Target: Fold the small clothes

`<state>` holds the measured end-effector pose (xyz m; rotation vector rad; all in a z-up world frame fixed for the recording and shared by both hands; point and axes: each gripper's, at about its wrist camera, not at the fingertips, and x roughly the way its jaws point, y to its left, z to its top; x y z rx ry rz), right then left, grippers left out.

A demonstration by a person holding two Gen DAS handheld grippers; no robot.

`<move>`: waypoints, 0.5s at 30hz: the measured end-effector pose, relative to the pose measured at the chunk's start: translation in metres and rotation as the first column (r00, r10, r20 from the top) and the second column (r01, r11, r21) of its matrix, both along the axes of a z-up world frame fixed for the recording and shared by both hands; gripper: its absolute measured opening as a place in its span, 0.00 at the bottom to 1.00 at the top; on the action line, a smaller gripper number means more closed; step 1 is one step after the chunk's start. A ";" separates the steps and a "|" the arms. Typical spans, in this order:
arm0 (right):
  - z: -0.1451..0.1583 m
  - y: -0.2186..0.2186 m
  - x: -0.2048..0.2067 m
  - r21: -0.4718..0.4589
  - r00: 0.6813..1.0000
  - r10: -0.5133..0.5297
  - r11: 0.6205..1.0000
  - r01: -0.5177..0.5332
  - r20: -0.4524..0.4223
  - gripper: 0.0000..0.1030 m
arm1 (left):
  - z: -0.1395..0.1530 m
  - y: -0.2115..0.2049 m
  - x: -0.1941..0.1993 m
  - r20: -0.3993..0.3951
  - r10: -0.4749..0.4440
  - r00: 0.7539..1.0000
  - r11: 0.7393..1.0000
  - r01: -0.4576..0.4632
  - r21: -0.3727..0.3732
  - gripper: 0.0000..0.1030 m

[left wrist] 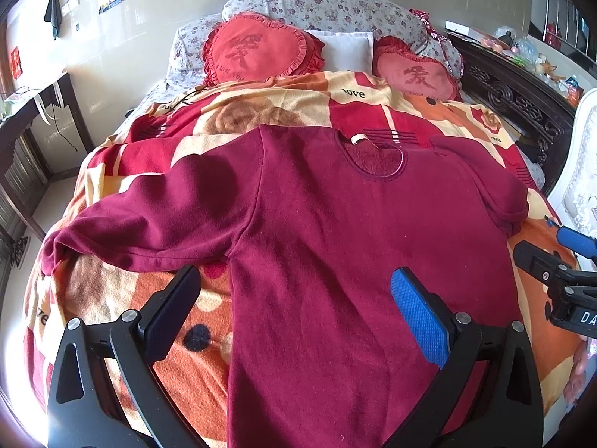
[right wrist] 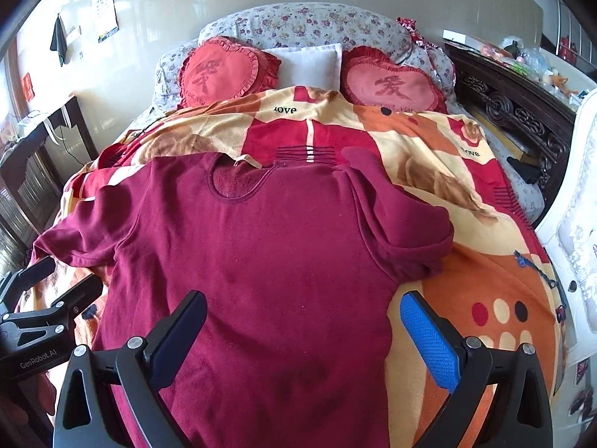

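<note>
A dark red long-sleeved top (left wrist: 335, 224) lies spread flat on the bed, neck toward the pillows; it also shows in the right wrist view (right wrist: 261, 254). Its left sleeve (left wrist: 149, 216) stretches out to the left. Its right sleeve (right wrist: 406, 231) is folded in on itself at the shoulder. My left gripper (left wrist: 294, 291) is open and empty, over the top's lower left part. My right gripper (right wrist: 304, 315) is open and empty, over the top's lower right part. Each gripper shows at the edge of the other's view.
An orange, red and cream blanket (right wrist: 466, 194) covers the bed. Two red heart cushions (left wrist: 257, 54) (right wrist: 391, 87) and a white pillow (right wrist: 306, 63) lie at the head. A dark carved bedside unit (right wrist: 522, 112) stands right, a dark table (left wrist: 33, 112) left.
</note>
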<state>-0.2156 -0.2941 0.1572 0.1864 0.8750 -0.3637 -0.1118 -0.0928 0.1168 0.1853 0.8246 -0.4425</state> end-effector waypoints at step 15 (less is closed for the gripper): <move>-0.010 0.000 0.020 0.041 1.000 -0.008 0.999 0.007 0.015 1.00 | -0.006 0.003 0.018 -0.020 0.032 0.999 0.999 -0.032 0.008 0.99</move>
